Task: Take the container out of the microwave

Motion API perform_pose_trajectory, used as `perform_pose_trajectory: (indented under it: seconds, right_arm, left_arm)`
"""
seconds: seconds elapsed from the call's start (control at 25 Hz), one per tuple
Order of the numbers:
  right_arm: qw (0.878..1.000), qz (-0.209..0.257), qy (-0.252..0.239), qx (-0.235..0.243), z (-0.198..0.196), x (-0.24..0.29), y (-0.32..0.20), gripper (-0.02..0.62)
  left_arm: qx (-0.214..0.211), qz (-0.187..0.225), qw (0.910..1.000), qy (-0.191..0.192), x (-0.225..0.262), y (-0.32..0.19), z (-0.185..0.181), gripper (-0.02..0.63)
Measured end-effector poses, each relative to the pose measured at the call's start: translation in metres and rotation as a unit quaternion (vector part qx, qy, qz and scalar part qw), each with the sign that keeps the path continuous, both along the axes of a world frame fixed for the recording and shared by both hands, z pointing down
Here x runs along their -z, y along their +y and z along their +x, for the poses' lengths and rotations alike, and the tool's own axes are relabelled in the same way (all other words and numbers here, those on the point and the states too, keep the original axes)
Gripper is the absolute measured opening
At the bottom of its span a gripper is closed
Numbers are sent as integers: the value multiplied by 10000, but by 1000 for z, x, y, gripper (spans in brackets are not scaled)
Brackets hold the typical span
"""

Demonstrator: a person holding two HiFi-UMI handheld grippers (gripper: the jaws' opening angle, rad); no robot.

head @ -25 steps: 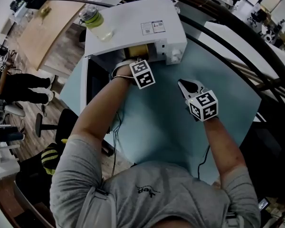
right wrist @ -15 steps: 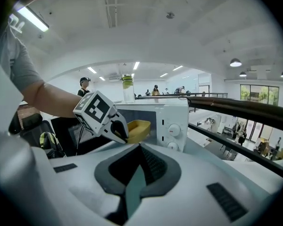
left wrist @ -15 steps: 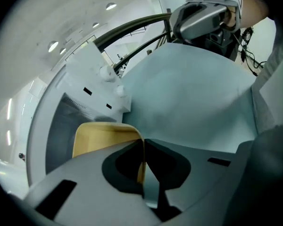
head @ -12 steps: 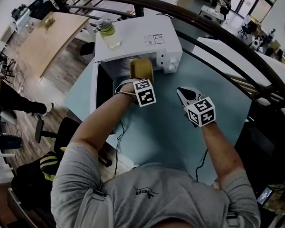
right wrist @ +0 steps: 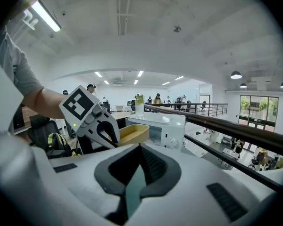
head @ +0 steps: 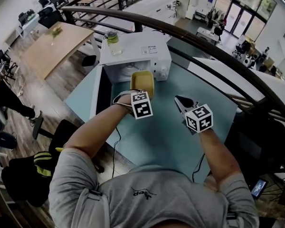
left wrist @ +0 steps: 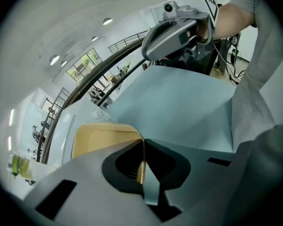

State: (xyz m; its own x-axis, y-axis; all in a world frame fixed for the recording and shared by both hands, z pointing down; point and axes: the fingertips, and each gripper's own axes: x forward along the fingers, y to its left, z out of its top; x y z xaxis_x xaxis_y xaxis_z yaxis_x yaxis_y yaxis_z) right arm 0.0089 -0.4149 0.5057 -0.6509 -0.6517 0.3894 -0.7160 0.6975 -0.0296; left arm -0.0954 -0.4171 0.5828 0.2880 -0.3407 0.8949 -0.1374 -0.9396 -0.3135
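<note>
The shallow yellow container [head: 143,80] hangs just outside the open microwave [head: 137,49], above the desk [head: 166,127]. The left gripper [left wrist: 142,146] pinches its rim, and the fingers hide its near edge. The right gripper [right wrist: 140,147] has its fingers closed on nothing.

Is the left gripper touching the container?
Touching. The left gripper view shows the left gripper with both jaws pinched on the thin rim of the container, with no gap between them.
</note>
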Motion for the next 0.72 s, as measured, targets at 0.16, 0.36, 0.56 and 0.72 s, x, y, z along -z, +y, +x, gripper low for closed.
perform_pose_trajectory:
  seconds: [0.16,0.36,0.56,0.72]
  right_arm:
    - [9995,321,27,56,31,43,36,18]
    - [9972,730,-53,133,71,105,80,18]
    - [9934,1114,-231,177,105,181,116,18]
    - [9908,1243,-504,202,124,231,143,18]
  left_arm:
    - [-22,233,9995,234,54,34,35,32]
    - [-199,741,9965,317,131,77,79,32]
    - [-489,1344,9893,306,220,113,121,32]
    - [-662,1759,9817,297,282,142,147,32]
